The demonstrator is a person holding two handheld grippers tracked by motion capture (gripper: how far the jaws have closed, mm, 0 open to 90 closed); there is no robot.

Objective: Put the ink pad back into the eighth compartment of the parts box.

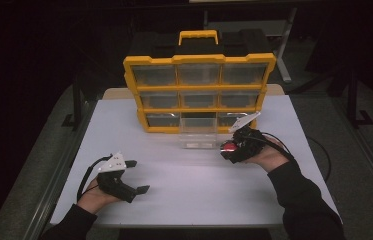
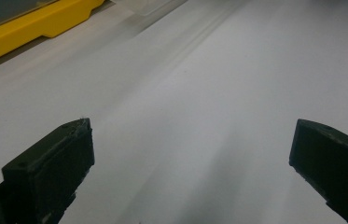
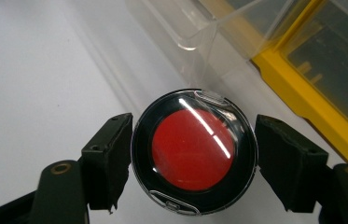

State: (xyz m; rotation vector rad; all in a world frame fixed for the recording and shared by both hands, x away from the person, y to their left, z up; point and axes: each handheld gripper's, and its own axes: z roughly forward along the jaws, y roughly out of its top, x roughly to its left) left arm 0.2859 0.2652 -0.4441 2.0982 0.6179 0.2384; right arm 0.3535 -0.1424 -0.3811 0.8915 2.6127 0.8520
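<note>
The white table carries it all, and standing along its far edge is the big yellow organiser, three rows of clear-fronted drawers with a carry handle on top. Down in the bottom row the middle clear drawer is pulled out toward the person, so the opening part looks done. Now to the right hand-held gripper, hanging just beside that open drawer's right front corner, on the right half of the table: its jaws are clamped on either side of a round black case with a clear lid and a red disc inside, and the right gripper view shows the pads pressing its rim with the drawer's clear wall just beyond. So the case is picked up and off the table, close to the drawer but not over it yet. What is left, by my reading, is carrying it across the rim, letting go inside, and pushing the drawer shut. The left hand-held gripper sits over by the near left corner, jaws spread wide with nothing between them but bare table, well apart from the action.
</note>
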